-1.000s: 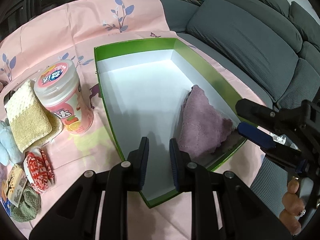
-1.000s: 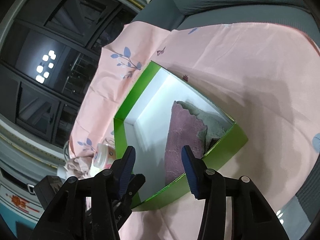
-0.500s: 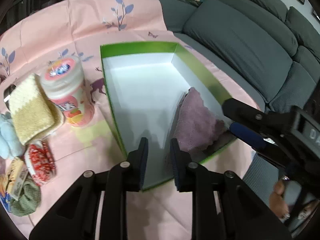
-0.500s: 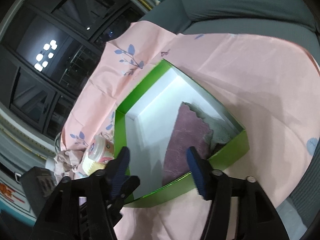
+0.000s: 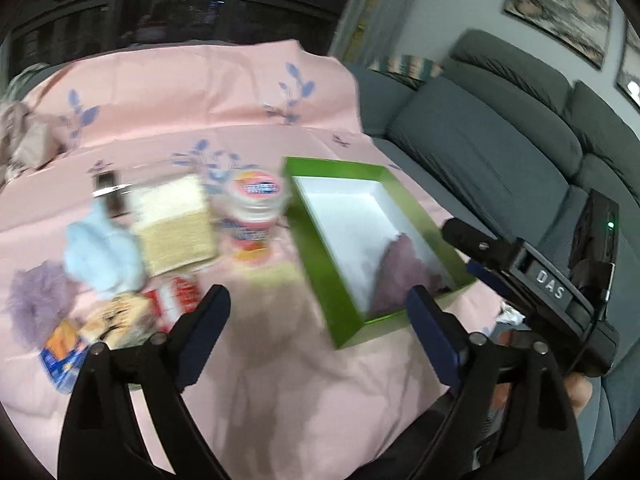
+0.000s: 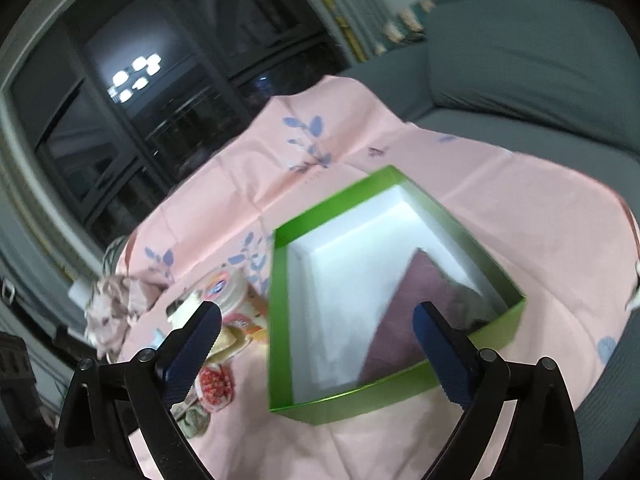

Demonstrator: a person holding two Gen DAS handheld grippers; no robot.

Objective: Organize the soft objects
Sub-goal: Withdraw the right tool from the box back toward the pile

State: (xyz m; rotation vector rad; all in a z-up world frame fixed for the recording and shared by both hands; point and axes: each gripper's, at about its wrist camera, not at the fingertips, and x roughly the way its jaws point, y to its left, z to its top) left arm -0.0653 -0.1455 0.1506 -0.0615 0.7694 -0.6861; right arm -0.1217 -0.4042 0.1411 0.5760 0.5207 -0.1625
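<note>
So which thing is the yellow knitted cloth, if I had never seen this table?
Start at the green box on the pink tablecloth. Left of it stands a round tub, then the yellow knitted cloth. It is flat, square and two-toned, unlike the fluffy blue toy beside it.

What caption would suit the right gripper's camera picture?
Right gripper, jaws opening and empty, above green box holding a mauve cloth.

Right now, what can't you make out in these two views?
- Left wrist: jar label, snack packs; motion blur.
- Right wrist: grey cloth mostly behind the purple towel and box wall.
- Right wrist: soft items at left, behind the left finger.
</note>
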